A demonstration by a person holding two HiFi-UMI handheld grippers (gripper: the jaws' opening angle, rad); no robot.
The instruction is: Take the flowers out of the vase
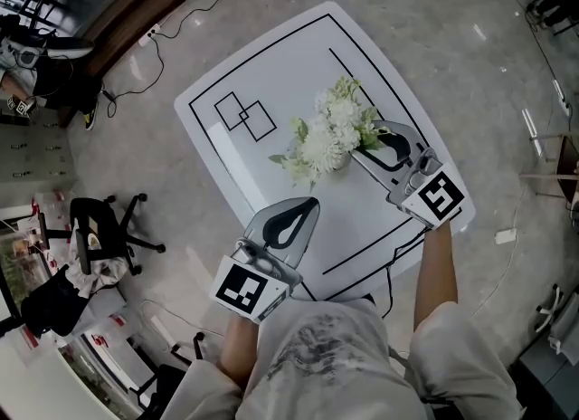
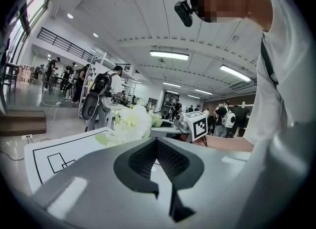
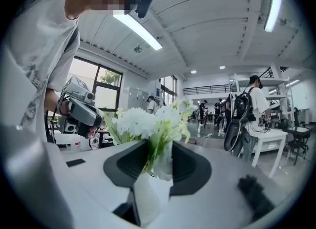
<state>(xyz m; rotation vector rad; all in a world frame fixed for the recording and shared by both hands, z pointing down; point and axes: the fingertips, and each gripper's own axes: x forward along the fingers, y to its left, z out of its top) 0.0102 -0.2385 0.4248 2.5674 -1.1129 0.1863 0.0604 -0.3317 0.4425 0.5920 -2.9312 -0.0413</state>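
White tabletop [image 1: 226, 165] with black outlines is carrying the flowers [image 1: 327, 138] near its middle, standing in a pale vase [image 3: 164, 168]. We are clamping the right gripper [image 1: 360, 151] on the green stems from the bouquet's 4 o'clock, just above the vase. Our left gripper [image 1: 310, 203] is hovering clenched and empty at 7 o'clock, apart from it. We are judging a straight upward pull best, with the left gripper steadying the vase against tipping.

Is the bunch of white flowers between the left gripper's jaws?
No, the left gripper is shut on nothing; the white flowers stand beyond it.
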